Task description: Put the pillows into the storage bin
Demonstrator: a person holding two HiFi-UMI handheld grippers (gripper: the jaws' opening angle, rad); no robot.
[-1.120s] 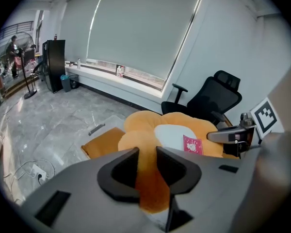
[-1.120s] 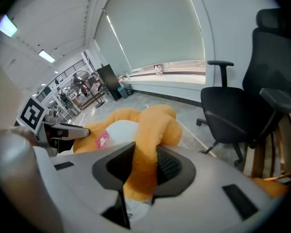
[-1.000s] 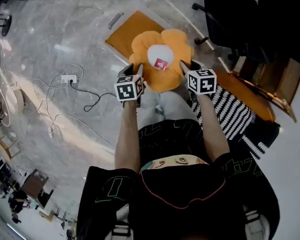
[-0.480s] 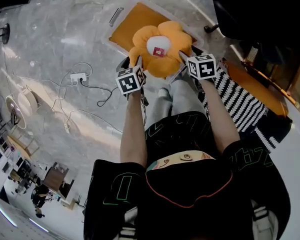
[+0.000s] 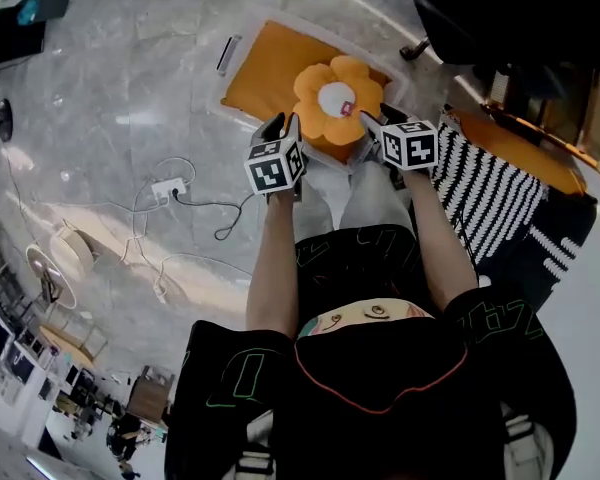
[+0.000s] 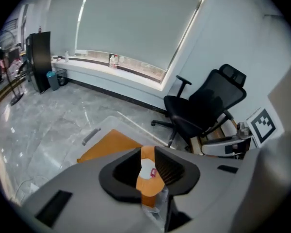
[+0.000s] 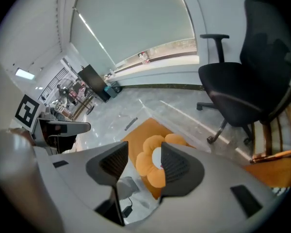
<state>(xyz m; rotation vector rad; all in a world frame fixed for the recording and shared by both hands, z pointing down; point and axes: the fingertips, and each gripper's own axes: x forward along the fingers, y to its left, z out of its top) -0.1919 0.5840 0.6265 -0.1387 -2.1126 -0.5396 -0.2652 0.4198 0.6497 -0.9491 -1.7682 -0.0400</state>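
1. The flower pillow [image 5: 337, 105] is lying in the storage bin [image 5: 226, 58], at 12 o'clock from the person. It is resting on an orange pillow [image 5: 265, 68] that is covering the bin floor, and is lying toward the bin's 4 o'clock corner.
2. The left gripper [image 5: 280, 126] is being held at the flower pillow's 8 o'clock edge. Its jaws have just been closing and are standing narrowly apart. The pillow is seen beyond the gap, and nothing is being pressed.
3. The right gripper [image 5: 378, 126] is being held at the pillow's 4 o'clock edge. Its jaws have eased slightly closer yet are standing wide apart, and nothing is being touched.
4. Risk: a petal is likely to be caught if the left jaws are closed further so near the pillow, and the pillow may then be dragged back over the rim.
5. Risk: because the pillow is lying close to the near wall, it may be tipped out by a nudge from either gripper.
6. Risk: the striped pillow [image 5: 485, 193] is lying outside the bin at 3 o'clock. Less room is being left for it by the stacking, so overflow is probable.
7. Risk: a floor cable [image 5: 195, 203] is lying at 9 o'clock and may be tripped over.
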